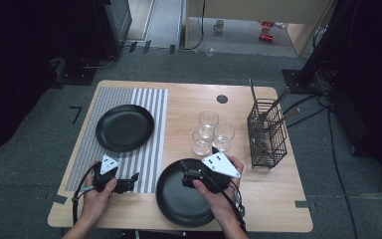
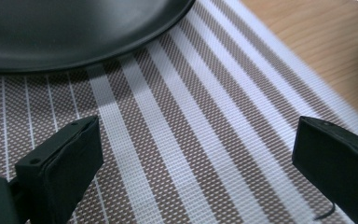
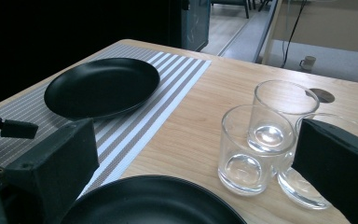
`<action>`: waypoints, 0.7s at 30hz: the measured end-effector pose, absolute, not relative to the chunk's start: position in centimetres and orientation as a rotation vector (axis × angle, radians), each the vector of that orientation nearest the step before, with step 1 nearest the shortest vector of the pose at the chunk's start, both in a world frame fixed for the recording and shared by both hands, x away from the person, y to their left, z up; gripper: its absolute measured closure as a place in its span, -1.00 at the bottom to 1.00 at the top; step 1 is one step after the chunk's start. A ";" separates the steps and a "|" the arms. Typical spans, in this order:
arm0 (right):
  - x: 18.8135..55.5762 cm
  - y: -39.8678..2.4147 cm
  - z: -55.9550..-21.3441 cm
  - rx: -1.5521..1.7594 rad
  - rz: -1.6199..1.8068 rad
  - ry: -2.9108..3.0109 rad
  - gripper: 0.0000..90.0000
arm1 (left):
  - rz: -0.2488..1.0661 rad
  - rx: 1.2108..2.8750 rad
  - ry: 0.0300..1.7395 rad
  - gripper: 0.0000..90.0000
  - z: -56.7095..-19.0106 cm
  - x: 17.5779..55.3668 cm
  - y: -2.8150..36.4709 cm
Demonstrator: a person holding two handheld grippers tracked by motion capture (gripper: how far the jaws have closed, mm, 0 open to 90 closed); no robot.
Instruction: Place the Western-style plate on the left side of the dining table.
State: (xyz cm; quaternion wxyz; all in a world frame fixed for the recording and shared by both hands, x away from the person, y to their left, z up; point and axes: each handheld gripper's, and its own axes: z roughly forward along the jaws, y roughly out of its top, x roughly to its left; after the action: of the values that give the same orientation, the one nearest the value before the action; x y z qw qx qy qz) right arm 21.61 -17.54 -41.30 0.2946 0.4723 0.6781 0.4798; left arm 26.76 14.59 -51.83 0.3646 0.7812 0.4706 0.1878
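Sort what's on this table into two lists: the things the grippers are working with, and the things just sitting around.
In hand:
- near black plate, under the right gripper
- striped placemat, under the left gripper
- far black plate on the placemat, just ahead of the left gripper's open jaws

Lying about:
- three empty glasses
- wire basket holding utensils
- mug on the floor beyond the table

Far plate [image 1: 125,127] on placemat [image 1: 149,102]; near plate [image 1: 181,199] right; glasses [image 1: 208,132] behind it
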 end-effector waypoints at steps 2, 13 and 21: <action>21.6 -17.7 -41.3 1.258 1.271 1.802 -1.00 | 0.500 2.021 1.211 -0.96 -51.9 26.8 14.4; 21.1 -18.5 -41.2 1.257 1.258 1.788 -1.00 | 0.518 2.079 1.216 -0.96 -52.0 27.0 14.0; 20.7 -19.6 -41.3 1.278 1.246 1.758 -1.00 | 0.517 2.078 1.216 -0.96 -52.0 27.0 14.0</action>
State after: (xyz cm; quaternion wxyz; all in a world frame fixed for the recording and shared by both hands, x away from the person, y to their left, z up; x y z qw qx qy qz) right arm 20.71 -19.59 -41.34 0.3131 0.4845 0.6665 0.4723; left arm 26.97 14.01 -52.02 0.3330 0.7956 0.4657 0.1981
